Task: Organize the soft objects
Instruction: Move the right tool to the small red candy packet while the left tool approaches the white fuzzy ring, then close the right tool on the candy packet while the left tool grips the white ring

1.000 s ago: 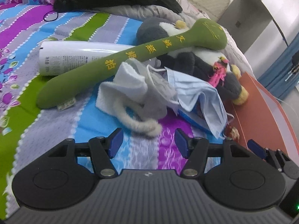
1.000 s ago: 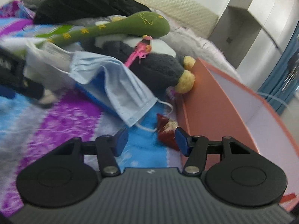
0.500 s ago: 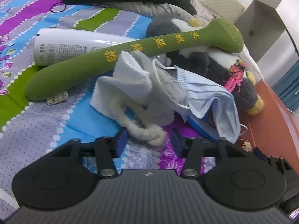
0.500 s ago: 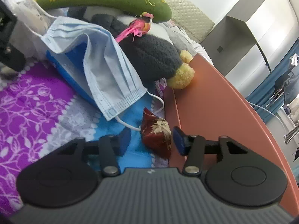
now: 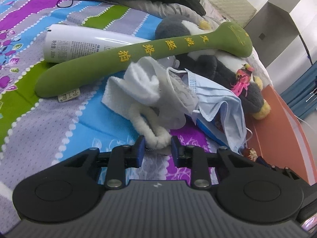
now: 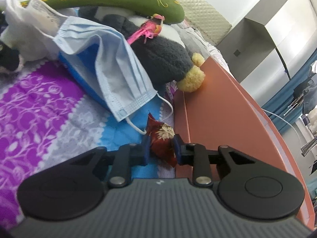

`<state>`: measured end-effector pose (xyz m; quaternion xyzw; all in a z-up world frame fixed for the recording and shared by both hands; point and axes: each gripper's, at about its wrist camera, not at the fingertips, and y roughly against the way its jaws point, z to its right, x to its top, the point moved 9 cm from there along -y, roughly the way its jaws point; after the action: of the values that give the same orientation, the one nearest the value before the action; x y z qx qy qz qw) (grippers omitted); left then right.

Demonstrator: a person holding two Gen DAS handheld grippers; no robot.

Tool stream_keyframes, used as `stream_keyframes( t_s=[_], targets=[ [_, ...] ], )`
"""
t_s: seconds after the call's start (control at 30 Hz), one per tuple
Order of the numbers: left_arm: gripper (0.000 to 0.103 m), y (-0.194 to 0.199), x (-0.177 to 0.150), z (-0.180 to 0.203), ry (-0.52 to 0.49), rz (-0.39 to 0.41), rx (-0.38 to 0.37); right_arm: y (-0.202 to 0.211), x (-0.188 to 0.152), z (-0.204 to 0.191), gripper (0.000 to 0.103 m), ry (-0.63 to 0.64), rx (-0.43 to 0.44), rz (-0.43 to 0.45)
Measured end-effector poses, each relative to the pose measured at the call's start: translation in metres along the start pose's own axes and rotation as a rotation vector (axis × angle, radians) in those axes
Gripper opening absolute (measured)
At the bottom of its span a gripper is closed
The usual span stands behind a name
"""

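On the striped bedspread (image 5: 39,119), beside the orange box (image 6: 218,109), both claws have narrowed within the last second. The left gripper (image 5: 156,148) is closing on the fluffy white loop (image 5: 156,136); the right gripper (image 6: 160,148) is closing on the small red packet (image 6: 161,140). Lifting can likely follow.

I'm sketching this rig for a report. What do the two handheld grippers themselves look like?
Both look alike. The left gripper and the right gripper each have a grey ribbed body bearing a small white mark, two black rounded housings with circular discs, black linkage bars with silver rivets, and two fingers tipped with blue pads. No cables, hands or sleeves are visible.
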<state>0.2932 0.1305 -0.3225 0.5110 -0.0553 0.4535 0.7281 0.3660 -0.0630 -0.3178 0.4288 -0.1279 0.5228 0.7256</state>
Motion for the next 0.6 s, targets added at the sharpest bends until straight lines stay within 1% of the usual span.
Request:
stream_keyframes(
  t_s=[0.23, 0.37, 0.6],
  targets=[
    [0.032, 0.027, -0.013, -0.001, 0.014, -0.038, -0.023, 0.027, -0.007, 0.0, 0.027, -0.001, 0.038, -0.011],
    [0.032, 0.044, -0.029, 0.002, 0.006, -0.076, -0.044, 0.048, -0.011, 0.0, 0.027, -0.006, 0.066, -0.016],
    [0.032, 0.072, -0.057, 0.004, 0.002, -0.14, -0.067, 0.09, -0.02, -0.009, 0.025, 0.0, 0.144, -0.02]
  ],
)
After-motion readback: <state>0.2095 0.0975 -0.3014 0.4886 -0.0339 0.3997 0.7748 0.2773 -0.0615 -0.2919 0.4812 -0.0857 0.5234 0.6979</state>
